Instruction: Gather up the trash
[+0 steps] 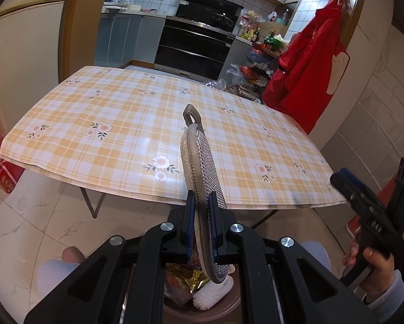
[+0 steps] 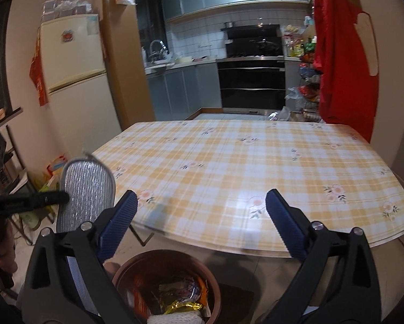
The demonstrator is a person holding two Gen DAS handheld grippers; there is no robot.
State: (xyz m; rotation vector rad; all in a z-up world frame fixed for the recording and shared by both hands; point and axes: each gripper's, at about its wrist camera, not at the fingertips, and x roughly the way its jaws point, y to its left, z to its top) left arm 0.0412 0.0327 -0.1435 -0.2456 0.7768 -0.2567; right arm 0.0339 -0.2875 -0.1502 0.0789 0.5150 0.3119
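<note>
Left gripper [image 1: 201,202] clamps a silver mesh pad [image 1: 202,162]; right gripper [image 2: 202,216] spread, empty. Bin [image 2: 212,283], bottom centre, holds wrappers [image 2: 180,294].

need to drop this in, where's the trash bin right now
The trash bin sits on the floor at the table's near edge, bottom centre of the right wrist view, below the scrubber pad held by the left gripper.

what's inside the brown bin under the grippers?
In the bin: a gold foil wrapper, an orange packet, a printed snack bag and a white mesh pad. Anything below these is covered. The left gripper holds a silver scrubber over it.
</note>
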